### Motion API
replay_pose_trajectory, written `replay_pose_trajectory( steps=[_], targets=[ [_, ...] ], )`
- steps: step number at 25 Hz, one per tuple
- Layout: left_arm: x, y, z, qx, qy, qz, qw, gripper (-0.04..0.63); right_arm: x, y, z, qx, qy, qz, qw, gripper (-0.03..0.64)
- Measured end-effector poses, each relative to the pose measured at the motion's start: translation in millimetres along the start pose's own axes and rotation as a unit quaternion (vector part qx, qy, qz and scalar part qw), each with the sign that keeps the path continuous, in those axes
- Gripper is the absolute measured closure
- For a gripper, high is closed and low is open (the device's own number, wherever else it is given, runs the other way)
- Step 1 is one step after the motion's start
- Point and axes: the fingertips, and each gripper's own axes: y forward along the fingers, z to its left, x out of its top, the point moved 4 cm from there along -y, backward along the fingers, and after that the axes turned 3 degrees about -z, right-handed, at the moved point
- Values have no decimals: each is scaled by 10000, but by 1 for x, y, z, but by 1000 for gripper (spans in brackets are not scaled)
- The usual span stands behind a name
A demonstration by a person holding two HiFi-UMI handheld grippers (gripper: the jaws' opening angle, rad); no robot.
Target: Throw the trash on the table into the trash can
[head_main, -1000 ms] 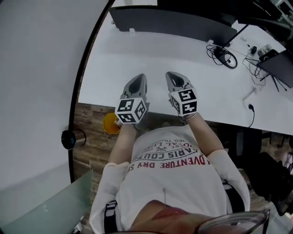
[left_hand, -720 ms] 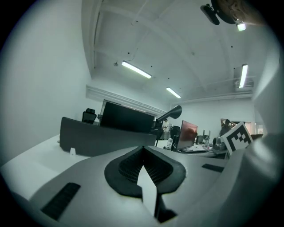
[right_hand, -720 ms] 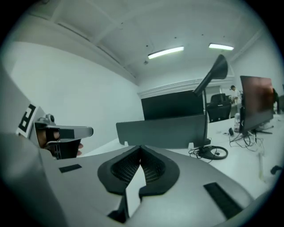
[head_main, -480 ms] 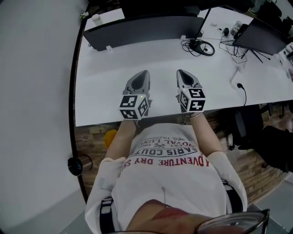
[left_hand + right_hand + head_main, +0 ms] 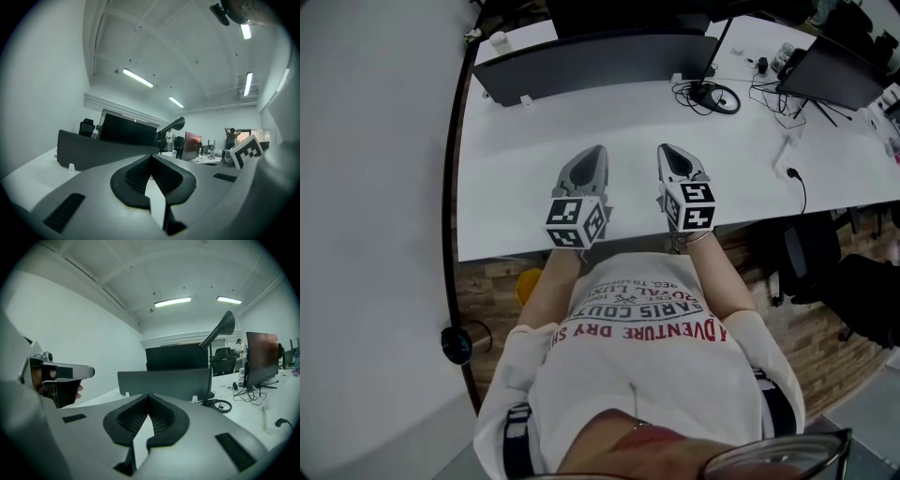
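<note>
a: how far along is the clearing?
b: it looks done or not begun. no trash shows on the long white surface, only black cables far back. the left hand-held gripper and right hand-held gripper hover over its near edge, jaws together, empty.
a: and the bin?
b: maybe the small yellow tub on the wooden floor, or the dark round can. their contents are hidden.

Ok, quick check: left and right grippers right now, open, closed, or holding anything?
Left gripper: closed, nothing between its jaws.
Right gripper: closed, nothing between its jaws.
</note>
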Motion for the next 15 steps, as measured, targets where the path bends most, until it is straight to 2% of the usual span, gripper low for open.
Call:
replay_pose_trajectory(
  steps=[3, 15],
  targets=[
    [4, -3, 3, 1, 81, -52, 10000, 572, 1, 1, 3, 21, -44, -22, 10000, 592],
    [2, 6, 19, 9, -34, -18, 10000, 572, 4, 17, 4, 52, -103, -69, 9999, 592]
  ],
)
